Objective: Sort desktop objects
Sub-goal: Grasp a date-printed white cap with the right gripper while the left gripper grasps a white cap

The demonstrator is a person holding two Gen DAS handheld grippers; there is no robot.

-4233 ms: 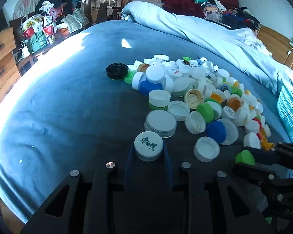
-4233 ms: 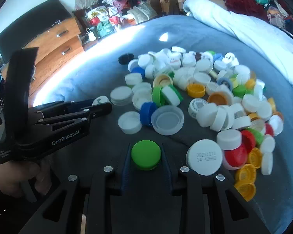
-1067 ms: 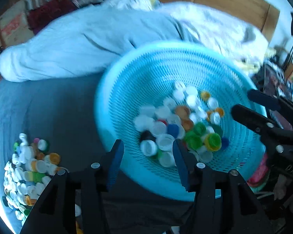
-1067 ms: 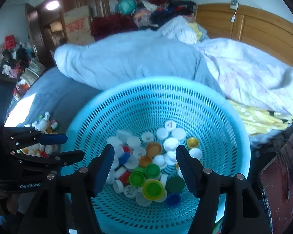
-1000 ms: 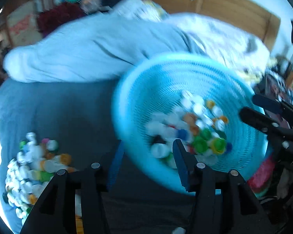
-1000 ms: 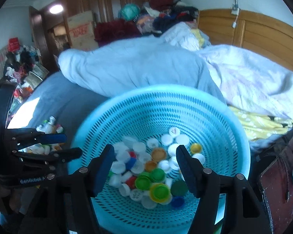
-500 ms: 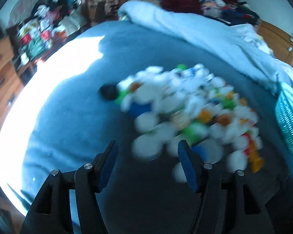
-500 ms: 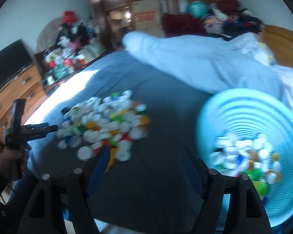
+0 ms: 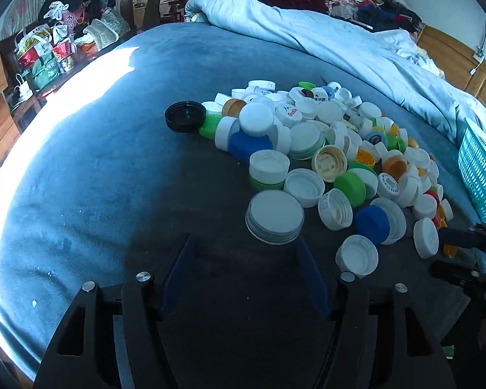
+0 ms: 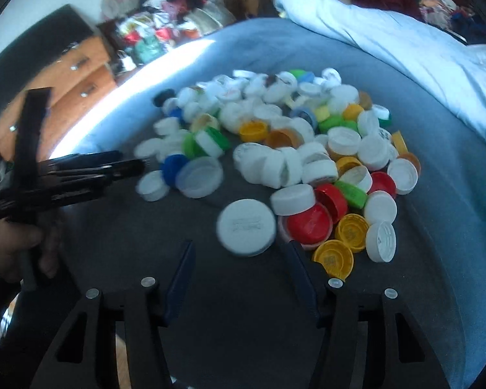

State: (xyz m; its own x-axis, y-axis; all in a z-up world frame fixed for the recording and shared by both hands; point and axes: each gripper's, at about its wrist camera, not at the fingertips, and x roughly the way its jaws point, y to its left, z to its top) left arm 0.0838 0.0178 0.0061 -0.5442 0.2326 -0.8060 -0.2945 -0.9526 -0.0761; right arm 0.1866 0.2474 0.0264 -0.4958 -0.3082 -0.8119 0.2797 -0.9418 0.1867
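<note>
Both grippers have swung back from the basket (image 9: 479, 175) to the cap pile (image 9: 324, 149) on the bed. My left gripper (image 9: 243, 256), just widening, and right gripper (image 10: 239, 259), just narrowing, stand part-open and empty. Each faces a wide white lid (image 9: 274, 216) (image 10: 247, 227) touching its neighbours, so closing off-centre could knock nearby caps aside.

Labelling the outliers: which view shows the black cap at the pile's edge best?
Left wrist view: the black cap lies sharp and unobstructed, open side up, at the pile's left edge. In the right wrist view it is small, motion-blurred and partly hidden behind white caps.
</note>
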